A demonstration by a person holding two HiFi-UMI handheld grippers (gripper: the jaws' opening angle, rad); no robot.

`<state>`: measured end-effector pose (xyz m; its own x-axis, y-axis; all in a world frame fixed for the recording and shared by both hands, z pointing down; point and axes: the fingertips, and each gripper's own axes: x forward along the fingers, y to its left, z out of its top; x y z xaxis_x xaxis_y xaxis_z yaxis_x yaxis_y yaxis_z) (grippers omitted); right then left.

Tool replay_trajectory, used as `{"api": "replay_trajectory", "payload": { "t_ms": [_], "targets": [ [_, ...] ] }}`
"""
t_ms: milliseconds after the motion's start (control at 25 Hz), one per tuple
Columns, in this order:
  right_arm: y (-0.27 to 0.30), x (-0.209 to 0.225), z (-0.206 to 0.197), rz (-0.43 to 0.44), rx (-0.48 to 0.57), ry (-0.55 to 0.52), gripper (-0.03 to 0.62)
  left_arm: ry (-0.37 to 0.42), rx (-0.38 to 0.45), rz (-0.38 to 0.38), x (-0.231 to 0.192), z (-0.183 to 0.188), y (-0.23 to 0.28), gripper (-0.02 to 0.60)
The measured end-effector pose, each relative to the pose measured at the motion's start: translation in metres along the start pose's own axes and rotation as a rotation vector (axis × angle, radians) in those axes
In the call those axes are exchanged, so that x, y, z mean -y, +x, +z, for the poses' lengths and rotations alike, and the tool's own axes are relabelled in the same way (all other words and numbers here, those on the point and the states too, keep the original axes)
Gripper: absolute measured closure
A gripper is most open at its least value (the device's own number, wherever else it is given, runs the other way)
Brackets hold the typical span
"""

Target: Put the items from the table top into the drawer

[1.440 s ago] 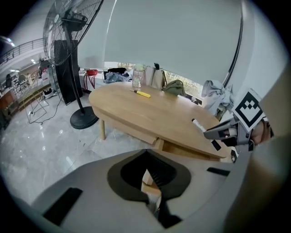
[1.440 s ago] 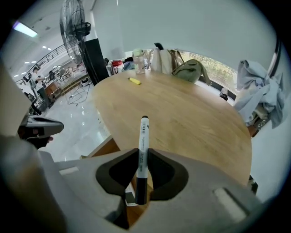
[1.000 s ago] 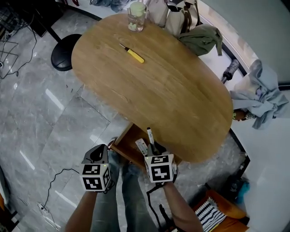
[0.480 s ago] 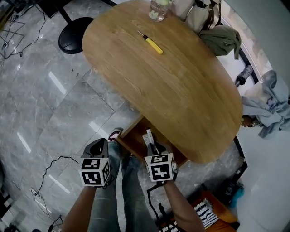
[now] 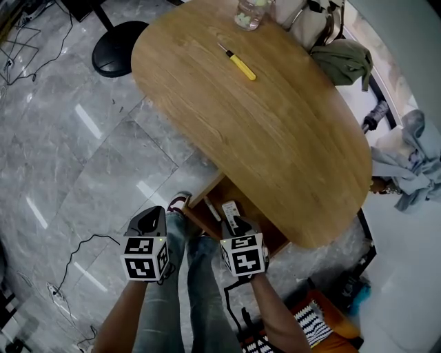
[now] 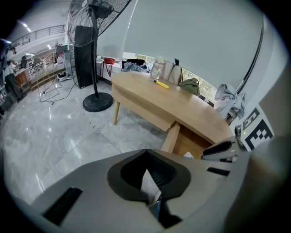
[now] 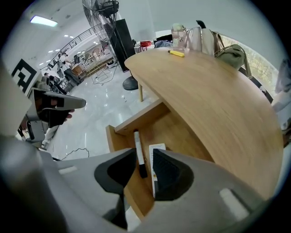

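While your right gripper (image 7: 144, 160) hangs over the open drawer (image 7: 141, 117) at lower centre of its own view, its jaws have just been opening. They now stand apart, with the marker (image 7: 138, 148) lying lengthwise in the gap and neither pad pressing on it.

The risk lies in the way out. The marker's dark end sits right at the jaw tips, so a slanted lift could clip it and drag or flick it over the drawer's low wall. It is a round barrel, and a nudge would likely set it rolling against the white card (image 7: 157, 150) just beside it. The table (image 5: 275, 138) overhangs the drawer's far side, so a careless rise toward the upper right could knock the gripper on its edge.

Your left gripper (image 6: 152, 182), at lower left of the head view, is clenched on nothing and well apart from the drawer.

The marker is slim, with a white barrel and a black cap pointing toward you. It appears to rest on the drawer's wooden floor, parallel to the card.

At the top centre of the head view, a yellow screwdriver (image 5: 241, 65) waits on the table top. A clear jar (image 5: 248, 14) stands beyond it at the frame's upper edge.
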<state>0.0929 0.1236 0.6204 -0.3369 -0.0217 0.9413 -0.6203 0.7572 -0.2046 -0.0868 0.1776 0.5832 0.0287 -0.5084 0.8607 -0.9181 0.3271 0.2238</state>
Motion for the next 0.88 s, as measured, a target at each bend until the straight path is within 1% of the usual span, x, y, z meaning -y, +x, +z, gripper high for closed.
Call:
{"api": "replay_trajectory", "payload": {
  "t_ms": [360,600,880],
  "targets": [
    [-0.013,0.008,0.01,-0.017,0.017,0.036,0.496,0.016,0.0,-0.012,0.0,0.007,-0.001,0.58],
    [-0.027,-0.004,0.034,-0.001,0.04,-0.011,0.496,0.025,0.01,-0.02,0.002,0.023,-0.003,0.58],
    [-0.036,-0.003,0.078,-0.008,0.066,-0.075,0.496,0.009,0.054,0.001,-0.01,0.063,-0.001,0.58]
  ]
}}
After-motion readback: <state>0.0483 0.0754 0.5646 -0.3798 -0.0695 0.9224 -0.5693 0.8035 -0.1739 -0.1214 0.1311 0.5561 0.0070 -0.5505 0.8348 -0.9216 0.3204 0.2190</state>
